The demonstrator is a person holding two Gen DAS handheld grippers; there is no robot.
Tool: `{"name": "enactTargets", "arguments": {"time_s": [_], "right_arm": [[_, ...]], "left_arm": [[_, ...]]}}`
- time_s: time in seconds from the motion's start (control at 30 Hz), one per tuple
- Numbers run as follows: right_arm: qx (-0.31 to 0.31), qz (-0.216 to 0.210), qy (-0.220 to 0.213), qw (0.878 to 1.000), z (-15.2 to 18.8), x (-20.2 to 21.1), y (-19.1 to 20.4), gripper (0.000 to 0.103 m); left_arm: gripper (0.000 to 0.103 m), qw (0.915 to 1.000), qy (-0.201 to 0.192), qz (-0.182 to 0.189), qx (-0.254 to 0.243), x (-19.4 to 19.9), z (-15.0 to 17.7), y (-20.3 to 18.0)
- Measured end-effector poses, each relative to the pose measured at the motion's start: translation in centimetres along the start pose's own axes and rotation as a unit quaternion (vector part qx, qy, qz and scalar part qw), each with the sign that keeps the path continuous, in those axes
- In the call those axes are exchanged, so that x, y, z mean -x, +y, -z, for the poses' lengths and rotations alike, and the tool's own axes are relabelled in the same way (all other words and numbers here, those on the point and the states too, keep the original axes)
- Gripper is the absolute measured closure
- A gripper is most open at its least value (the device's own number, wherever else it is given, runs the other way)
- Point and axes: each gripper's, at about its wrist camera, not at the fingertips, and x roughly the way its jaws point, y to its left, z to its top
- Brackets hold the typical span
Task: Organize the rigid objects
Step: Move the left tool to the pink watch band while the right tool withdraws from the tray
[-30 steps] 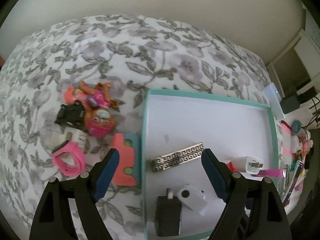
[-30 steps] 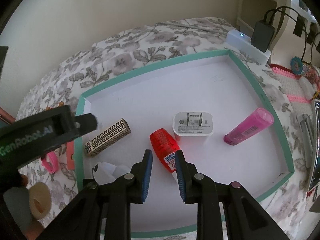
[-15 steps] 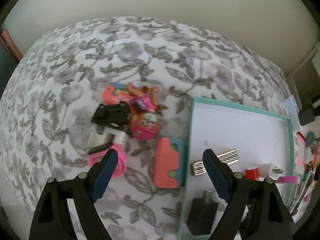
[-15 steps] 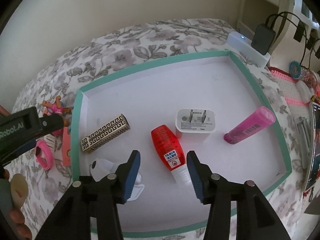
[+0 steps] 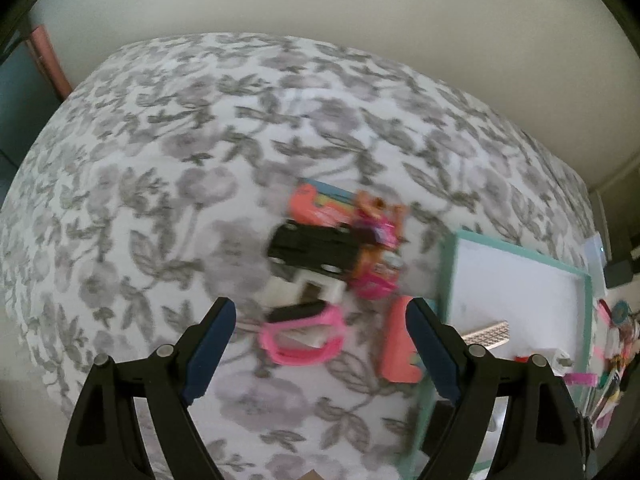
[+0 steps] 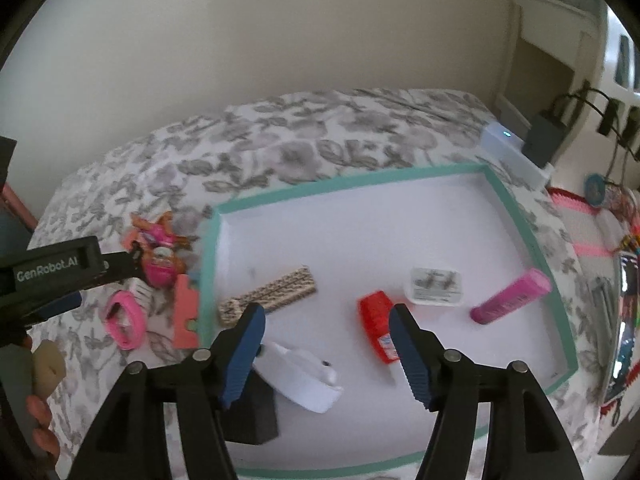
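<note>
Both grippers have shifted since a second ago: the right gripper [image 6: 326, 336], then nearly closed over the red bottle [image 6: 378, 330], now has its fingers spread wide and empty above the tray [image 6: 520, 224], while the left gripper [image 5: 320, 344] has swung away from the tray toward the loose pile on the bed [image 5: 160, 160]. Its fingers are also wide apart and hold nothing; between them lies the pink band [image 5: 302, 338], not touched.

Just beyond the band sit a white block [image 5: 320, 286], a black toy car [image 5: 312, 250] and an orange-and-pink toy [image 5: 376, 256], with a coral card [image 5: 400, 344] against the tray's outer wall.

Judging by the layout, the job is roughly half done. Inside the tray lie a patterned bar [image 6: 268, 294], the red bottle, a white plug [image 6: 436, 286], a pink tube [image 6: 510, 296], a white case [image 6: 300, 376] and a black block [image 6: 250, 416]; the pile on the bed is left.

The left view is blurred and catches only a slice of the tray. The right view shows the whole tray, plus the left gripper from the side.
</note>
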Motion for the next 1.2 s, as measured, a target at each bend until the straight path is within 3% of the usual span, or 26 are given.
{"name": "enactTargets", "arguments": {"time_s": [0.27, 0.67, 0.83, 1.2], "right_arm": [[0.053, -0.011, 0.001, 0.999, 0.1, -0.8, 4.1, 0.016], [0.119, -0.027, 0.011, 0.992, 0.2, -2.1, 9.8, 0.013], [0.129, -0.051, 0.021, 0.99, -0.1, -2.9, 11.6, 0.013], [0.157, -0.018, 0.027, 0.987, -0.2, -4.0, 11.0, 0.013]], "left_arm": [[0.016, 0.9988, -0.004, -0.014, 0.046, 0.3, -0.9, 5.2], [0.016, 0.9968, 0.012, 0.002, 0.078, -0.6, -1.1, 10.3], [0.016, 0.9965, 0.031, 0.02, 0.075, -1.6, -1.0, 10.2], [0.016, 0.9936, 0.078, 0.074, 0.036, -3.8, -0.6, 7.1]]}}
